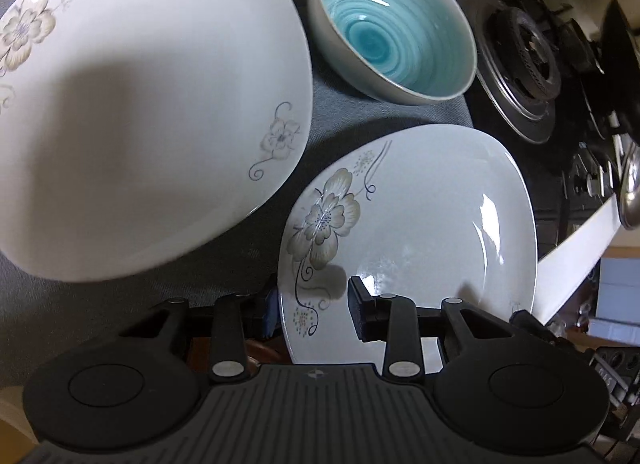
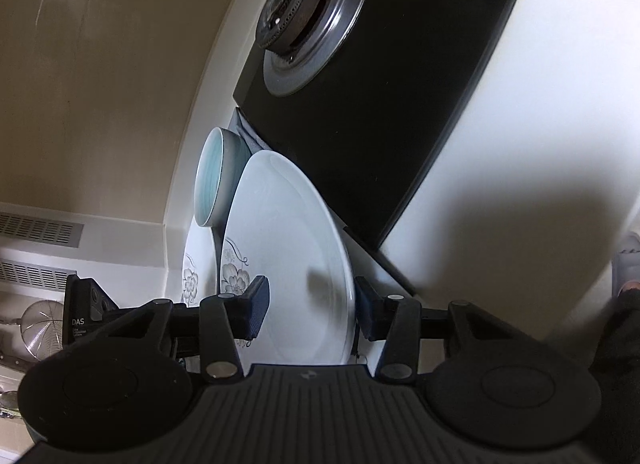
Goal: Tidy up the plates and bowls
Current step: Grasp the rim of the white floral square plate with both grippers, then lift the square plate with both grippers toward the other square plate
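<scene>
Each tool, left (image 1: 312,310) and right (image 2: 310,310), straddles the small flowered plate's (image 1: 420,224) rim, pads apart.

My left gripper (image 1: 314,306) has jaws spread wide, one pad either side of a plate edge, no clamp visible. My right gripper (image 2: 310,306) sits the same way (rolled sideways, going by its view), jaws apart and straddling a rim.
</scene>
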